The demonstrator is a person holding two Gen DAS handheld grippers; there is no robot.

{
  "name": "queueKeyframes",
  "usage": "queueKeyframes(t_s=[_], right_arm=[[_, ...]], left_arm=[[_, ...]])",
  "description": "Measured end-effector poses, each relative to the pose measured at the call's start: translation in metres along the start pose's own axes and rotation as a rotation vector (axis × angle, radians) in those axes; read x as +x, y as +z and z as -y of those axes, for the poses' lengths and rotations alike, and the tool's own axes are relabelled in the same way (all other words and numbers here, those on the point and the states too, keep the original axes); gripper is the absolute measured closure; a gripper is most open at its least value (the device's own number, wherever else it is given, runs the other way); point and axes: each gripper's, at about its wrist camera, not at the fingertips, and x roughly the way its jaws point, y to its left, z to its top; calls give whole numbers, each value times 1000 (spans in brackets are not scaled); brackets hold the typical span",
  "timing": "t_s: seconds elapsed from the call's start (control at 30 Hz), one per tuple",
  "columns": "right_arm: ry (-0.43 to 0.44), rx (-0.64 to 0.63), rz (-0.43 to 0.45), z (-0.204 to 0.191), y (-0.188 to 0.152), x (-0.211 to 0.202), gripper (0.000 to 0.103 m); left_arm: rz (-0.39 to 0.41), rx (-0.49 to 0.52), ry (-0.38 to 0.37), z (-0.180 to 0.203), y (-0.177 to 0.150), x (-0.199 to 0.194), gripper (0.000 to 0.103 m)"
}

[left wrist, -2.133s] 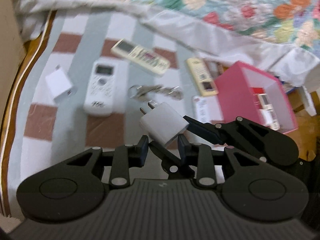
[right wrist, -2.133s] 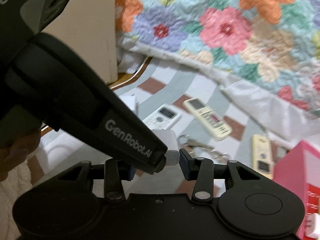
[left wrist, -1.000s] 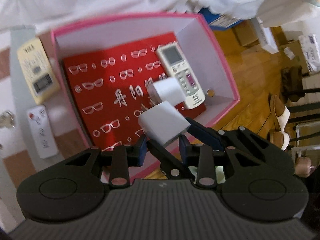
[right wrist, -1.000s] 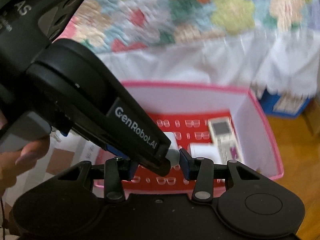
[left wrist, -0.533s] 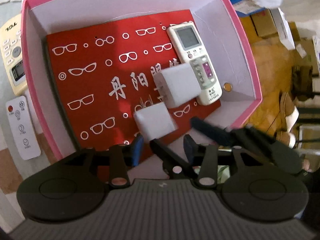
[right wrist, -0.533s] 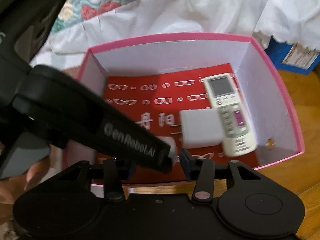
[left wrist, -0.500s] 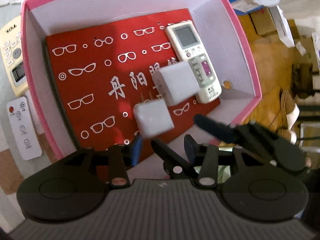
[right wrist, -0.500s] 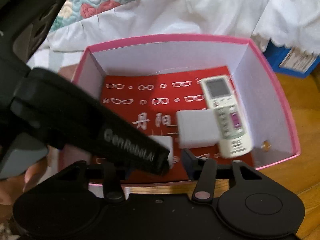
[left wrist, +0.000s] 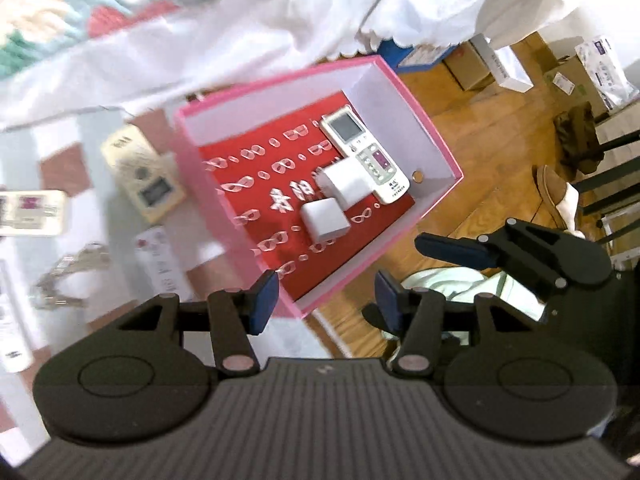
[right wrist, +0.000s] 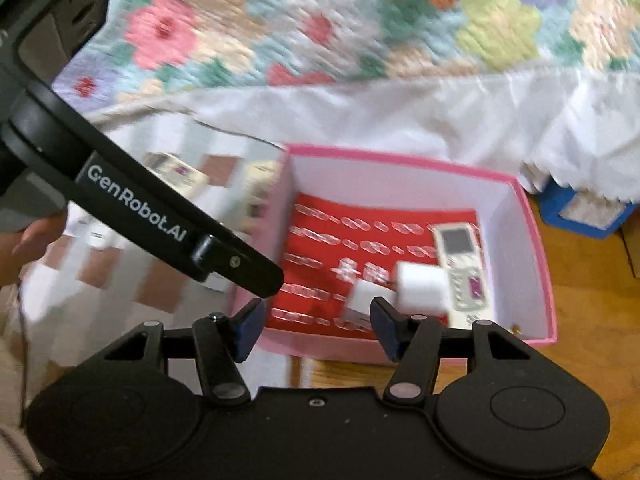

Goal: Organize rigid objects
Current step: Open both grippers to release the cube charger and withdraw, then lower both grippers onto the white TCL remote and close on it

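Observation:
A pink box (left wrist: 430, 122) with a red glasses-print floor holds a white remote (left wrist: 366, 154) and two white plug adapters, a larger one (left wrist: 348, 184) and a smaller one (left wrist: 325, 220). My left gripper (left wrist: 326, 300) is open and empty, above the box's near corner. My right gripper (right wrist: 316, 326) is open and empty, at the box's (right wrist: 536, 220) near rim; the smaller adapter (right wrist: 364, 296), the larger adapter (right wrist: 422, 290) and the remote (right wrist: 462, 266) lie just beyond it. The left gripper's arm (right wrist: 152, 216) crosses the right wrist view.
On the striped cloth left of the box lie a cream remote (left wrist: 142, 180), a small white remote (left wrist: 162, 258), keys (left wrist: 68, 276) and another remote (left wrist: 30, 212). A floral quilt (right wrist: 360, 20) and white sheet lie behind. Wooden floor with cartons (left wrist: 500, 66) lies right.
My left gripper opened and let the smaller adapter fall into the box, then drew back and up. My right gripper also opened and pulled back from the box.

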Motion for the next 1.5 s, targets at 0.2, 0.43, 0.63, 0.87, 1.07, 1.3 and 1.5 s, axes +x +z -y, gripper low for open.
queueKeyframes(t_s=[0.2,0.43,0.63,0.87,1.07,1.3,1.5], right_arm=[[186,-30,55,-41,19,-19,39],[272,-187,84,-105,31,-2,38],[350,-320,85,-152,43,26,38],[380,-401,96,-195,38,83,27],[373,-390,114,-216,30,137,26],[374,-320,79,-233,21,206,26],[349,-283,49,-238,16,242,26]], left_arm=[[105,10,37,-24,-32,-66,51],[225,-16,143,-70,-76,-111,51],[279,-95,192,-125,-104,-122,50],[335,-144,270,-182,-133,-105,44],[313,-224,311,-233,-152,-68,42],[241,-325,364,-277,-157,-20,42],[231,-400,371,-294,-154,-1,42]])
